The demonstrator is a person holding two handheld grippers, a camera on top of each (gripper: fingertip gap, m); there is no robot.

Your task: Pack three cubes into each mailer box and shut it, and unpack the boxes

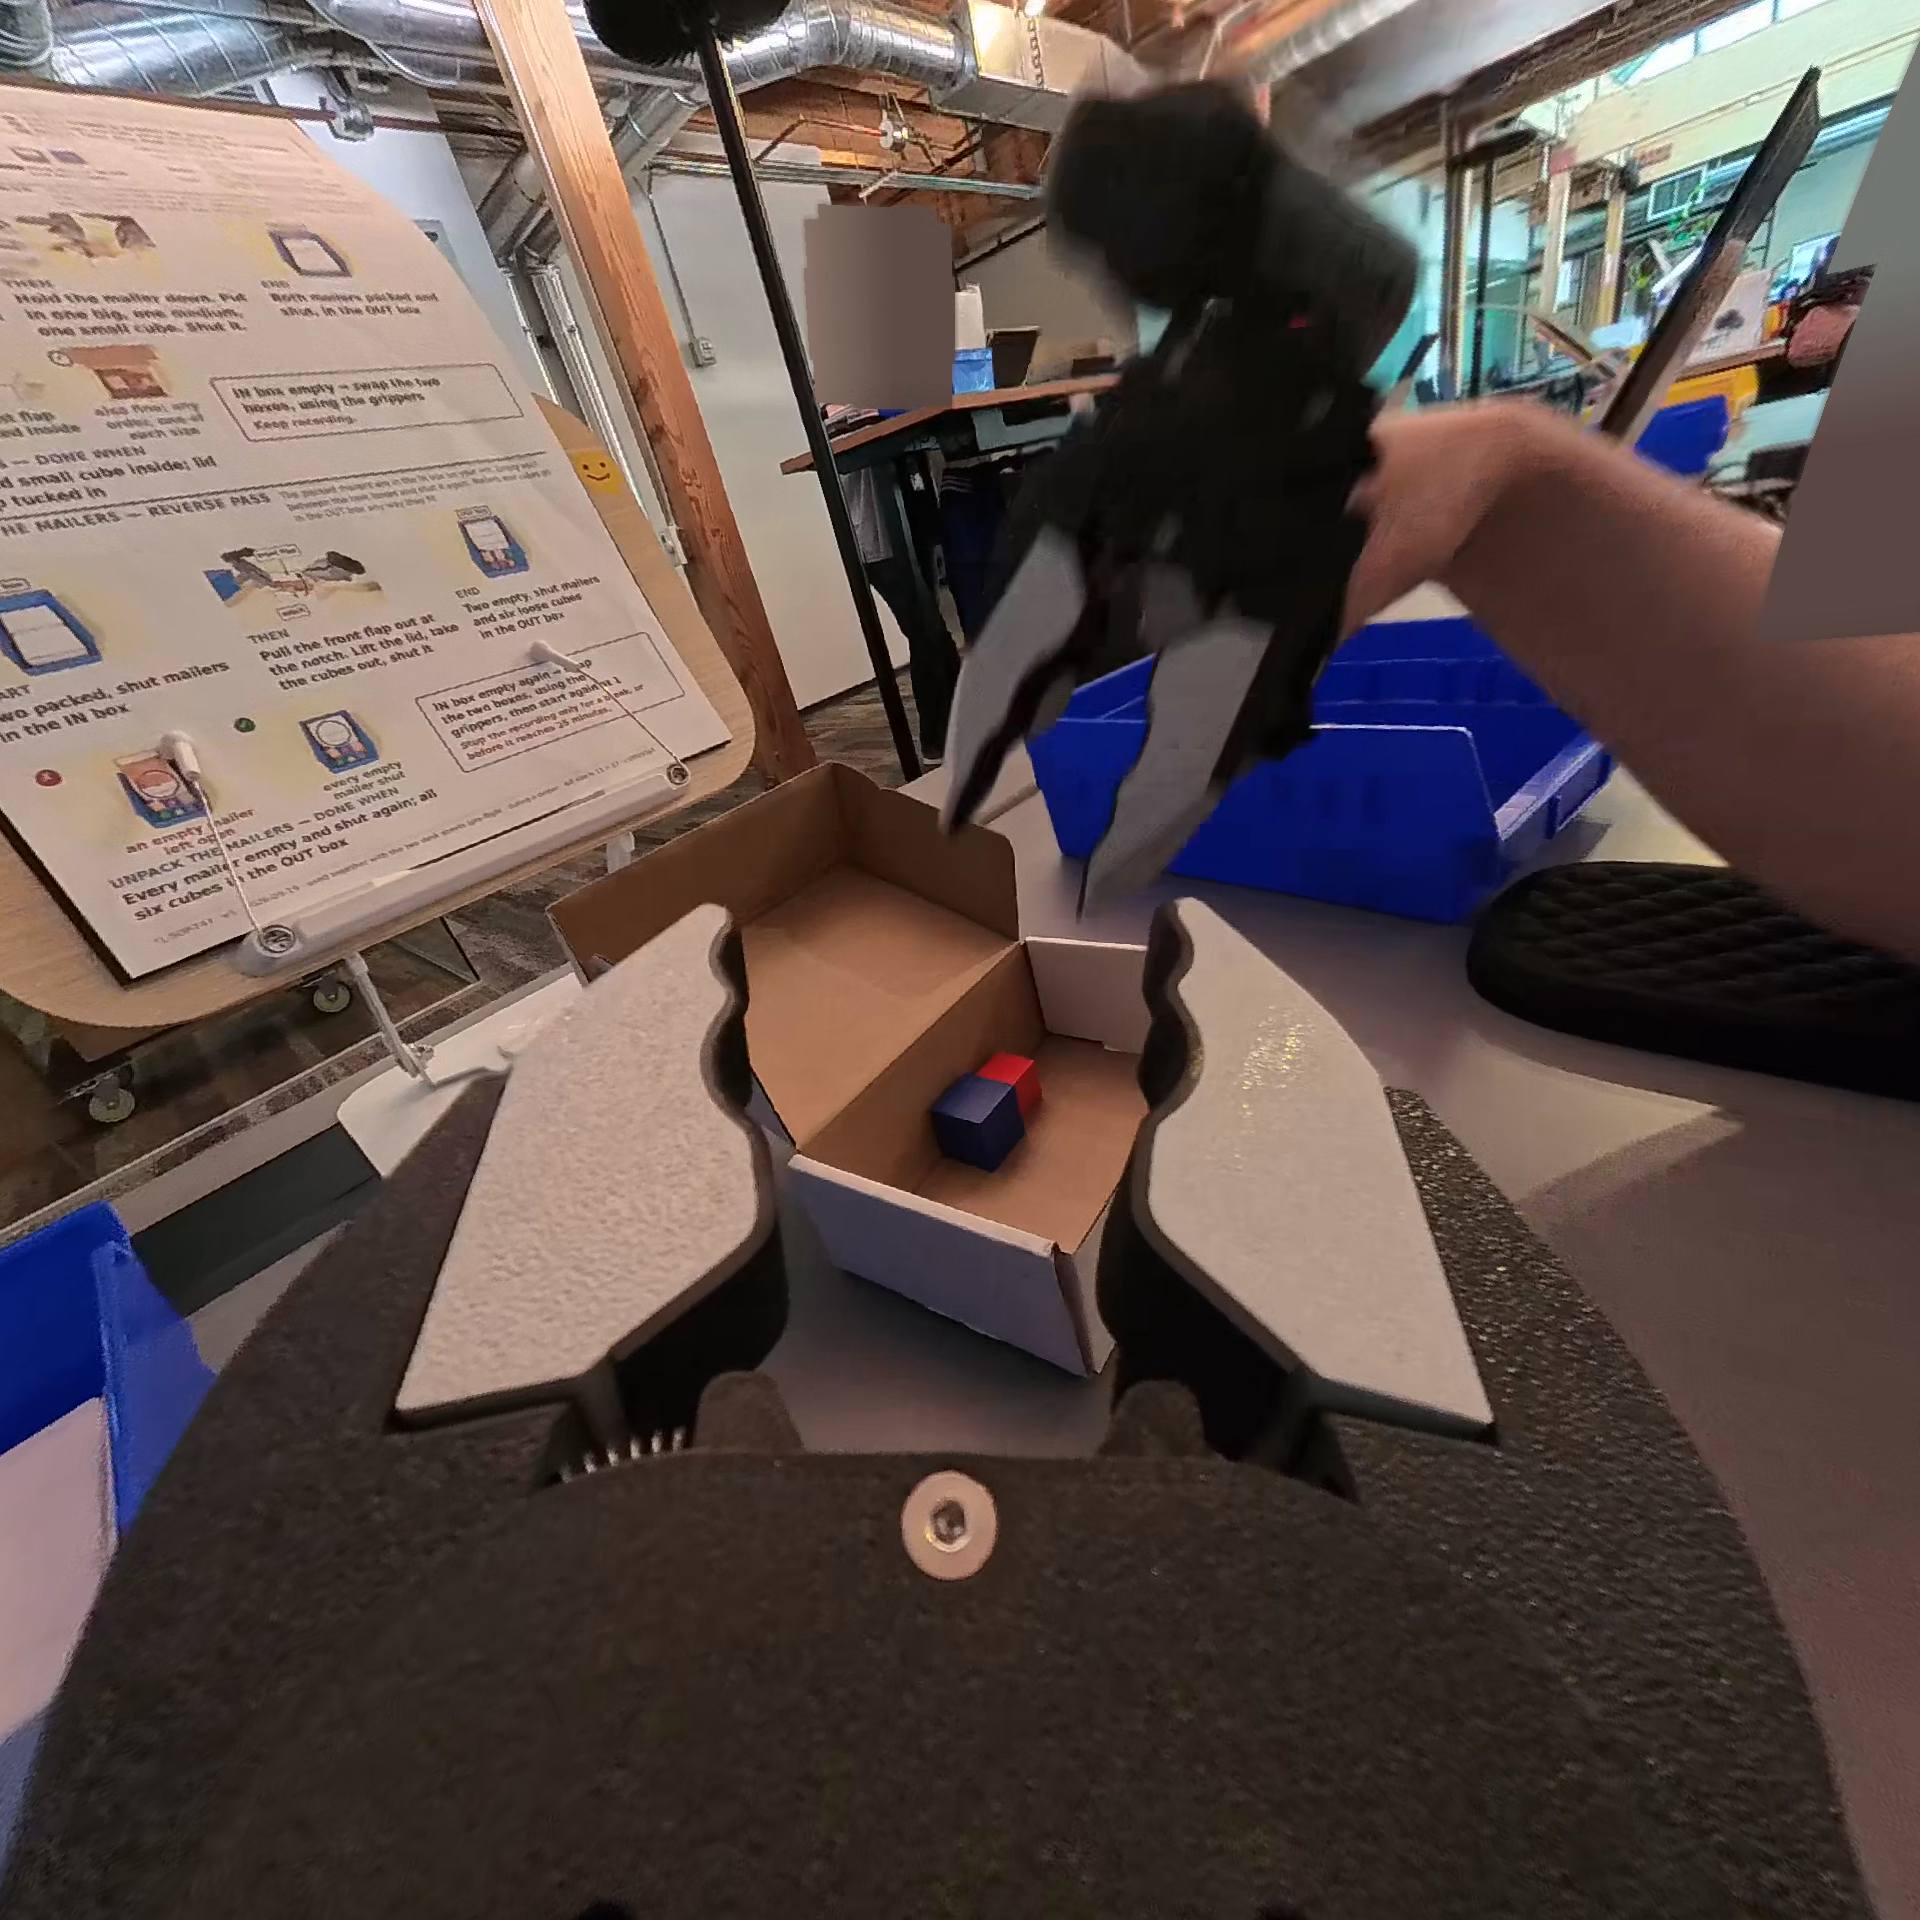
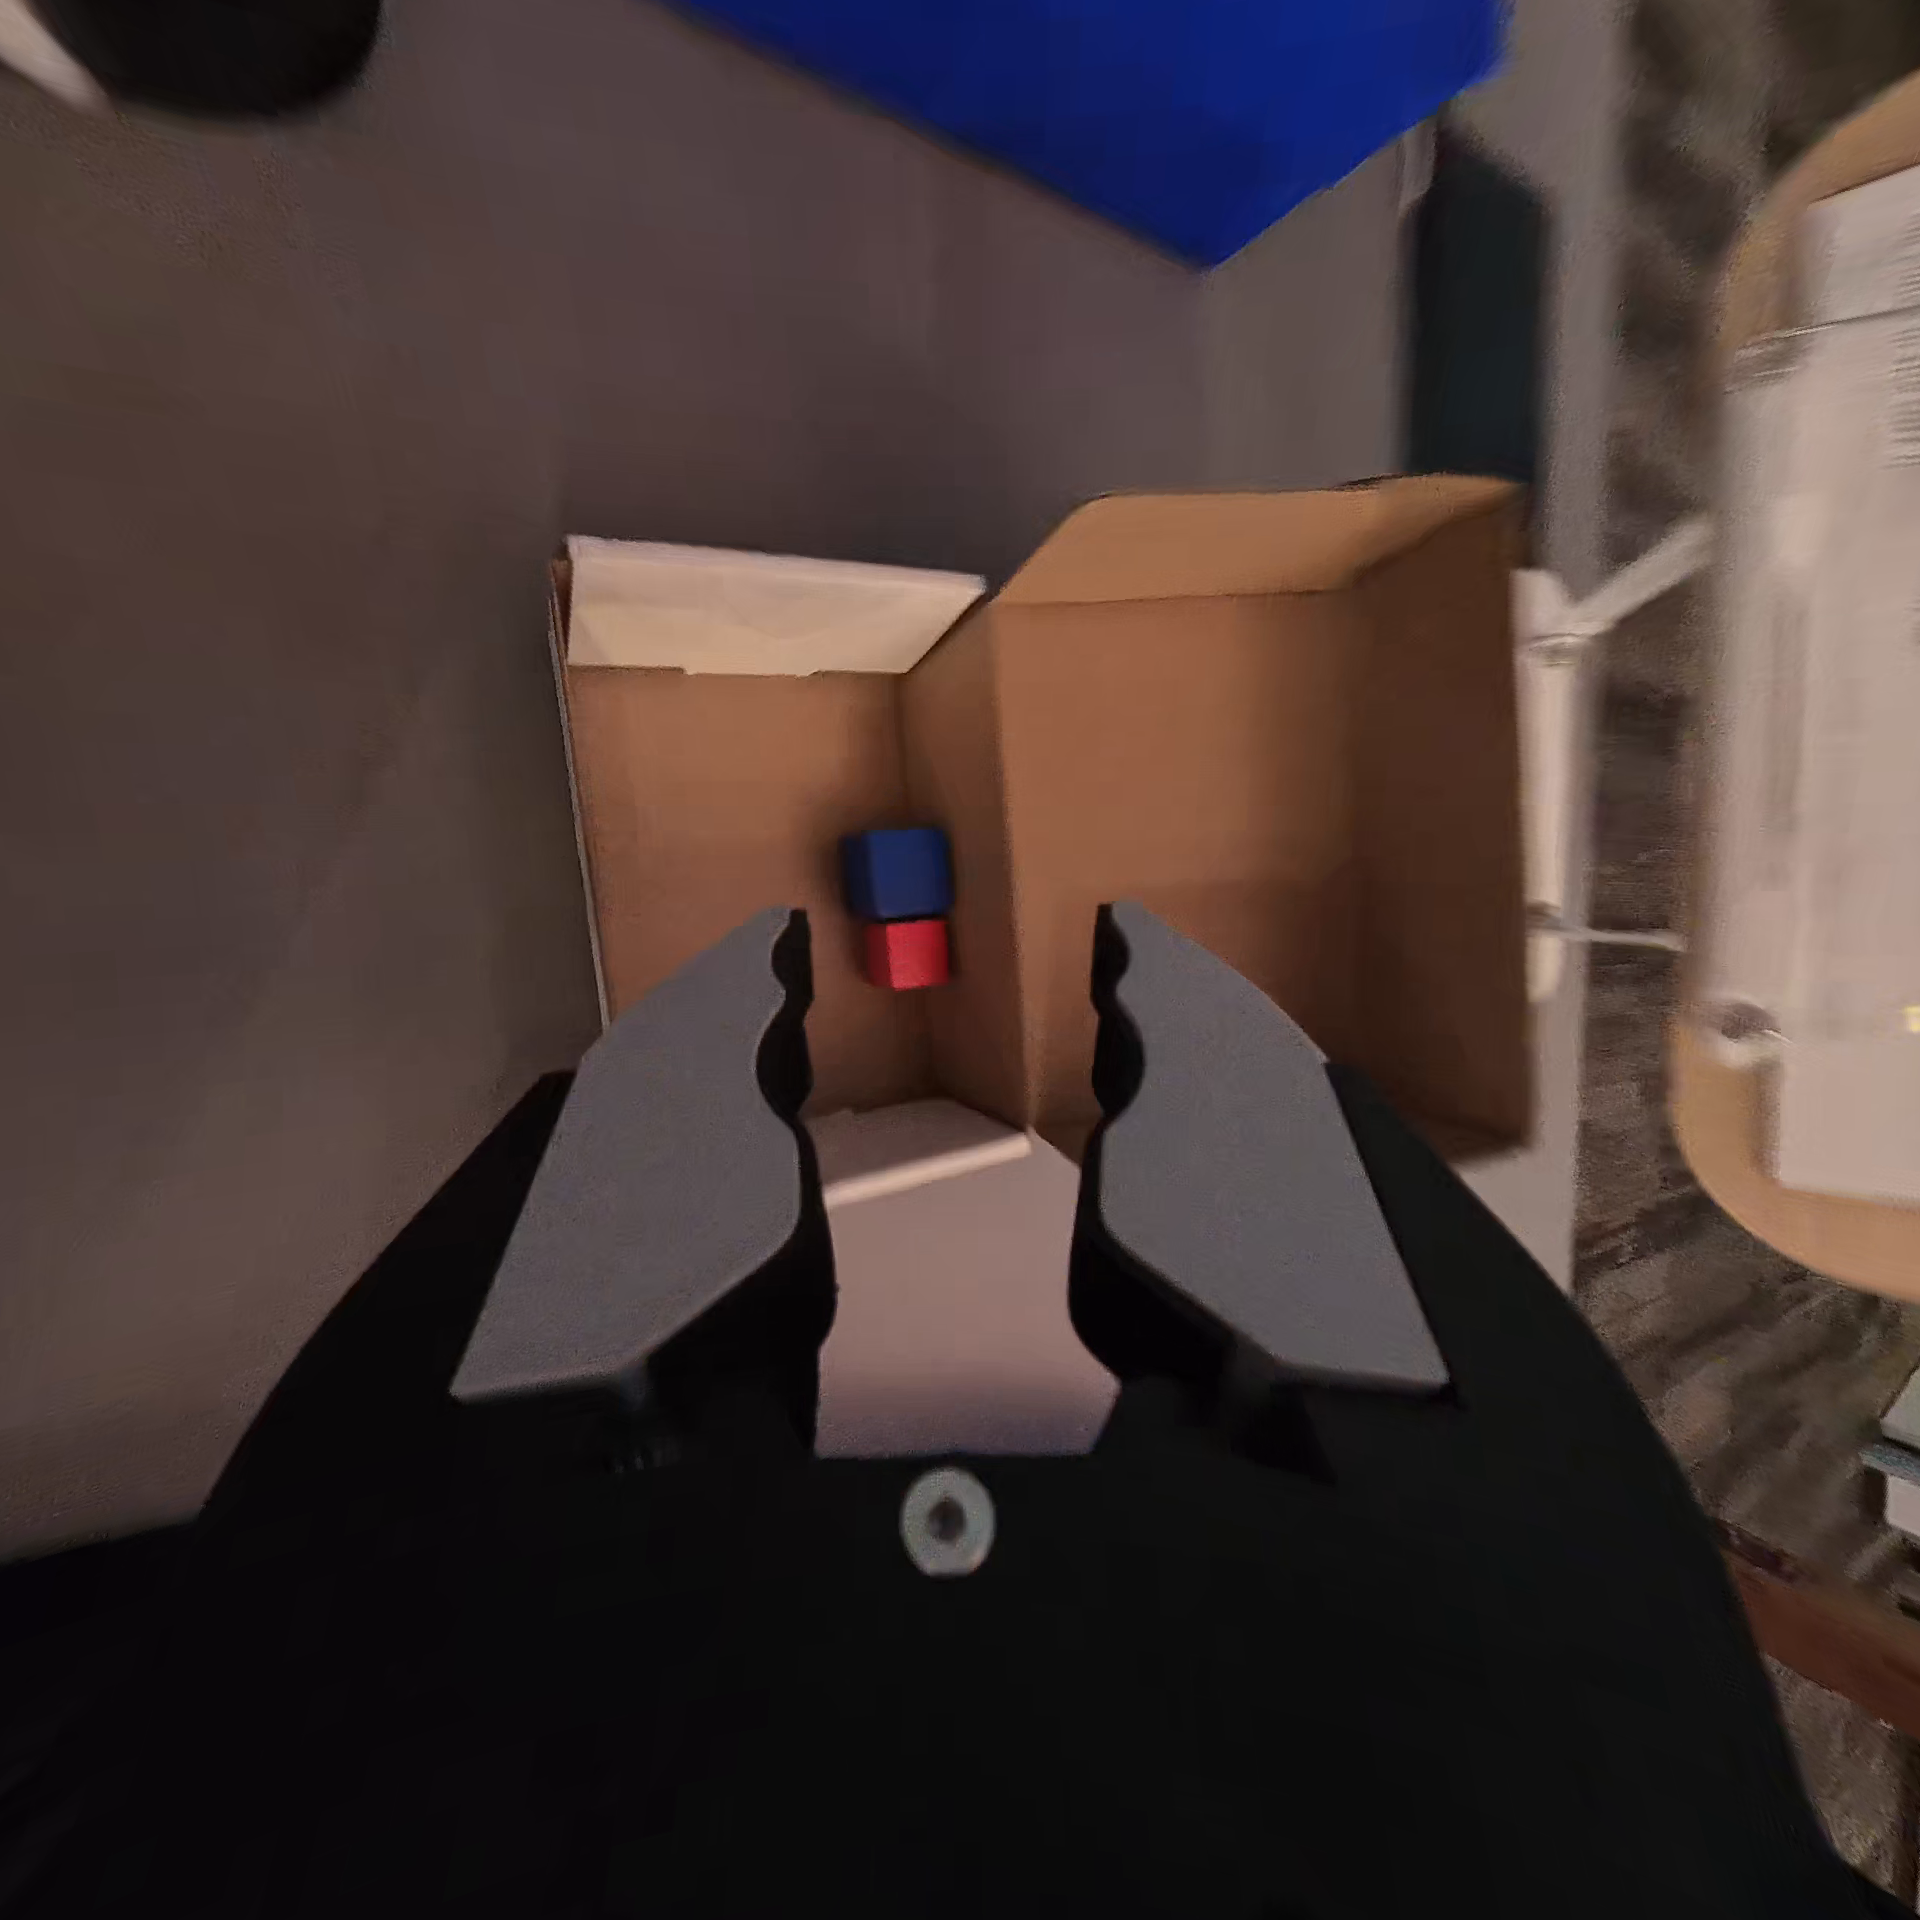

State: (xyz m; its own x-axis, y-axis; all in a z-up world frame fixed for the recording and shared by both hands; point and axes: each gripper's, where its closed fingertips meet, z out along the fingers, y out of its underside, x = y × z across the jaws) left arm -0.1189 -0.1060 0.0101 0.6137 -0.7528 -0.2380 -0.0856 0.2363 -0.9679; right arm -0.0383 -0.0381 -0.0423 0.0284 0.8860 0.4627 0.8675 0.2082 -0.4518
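Both pairs of jaws are held spread and empty — the left gripper (image 1: 940, 997) low before the mailer box (image 1: 966, 1262), the right gripper (image 2: 951, 971) above it. Inside the open corrugated box, a blue cube (image 2: 896, 871) and a smaller red cube (image 2: 906, 953) are seen touching — a blue plastic bin (image 1: 1320, 790) is set behind.

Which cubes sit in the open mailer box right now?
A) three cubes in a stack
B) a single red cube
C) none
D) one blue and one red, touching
D: both wrist views show a blue cube and a smaller red cube side by side on the floor of the open mailer box, nothing else inside.
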